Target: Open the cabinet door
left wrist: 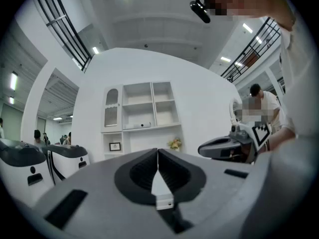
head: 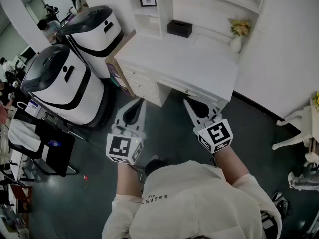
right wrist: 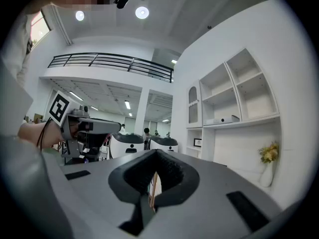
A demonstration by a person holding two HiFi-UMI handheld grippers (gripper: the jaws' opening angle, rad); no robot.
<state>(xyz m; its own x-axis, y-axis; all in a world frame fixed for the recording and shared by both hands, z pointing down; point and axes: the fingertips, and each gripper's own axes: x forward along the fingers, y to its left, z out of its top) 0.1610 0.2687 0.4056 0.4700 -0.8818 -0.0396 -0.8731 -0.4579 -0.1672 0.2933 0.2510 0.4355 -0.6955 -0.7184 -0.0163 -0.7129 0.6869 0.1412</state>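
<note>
A white desk [head: 199,63] with a shelf unit on top stands ahead of me. In the left gripper view the unit's upper left holds a narrow arched cabinet door [left wrist: 112,107], which is closed. It also appears in the right gripper view as the arched cabinet door [right wrist: 193,105]. My left gripper [head: 140,101] and right gripper [head: 187,102] are held side by side, short of the desk's front edge and level. In its own view the left gripper [left wrist: 158,151] has its jaws pressed together with nothing in them. The right gripper [right wrist: 157,152] also has its tips meeting, empty.
Two big white-and-black machines [head: 62,83] [head: 95,28] stand left of the desk. On the desk are a black box [head: 179,28], a vase of yellow flowers [head: 238,34] and a small framed picture [head: 147,1]. A white chair [head: 298,128] is at right, a dark chair [head: 42,143] at left.
</note>
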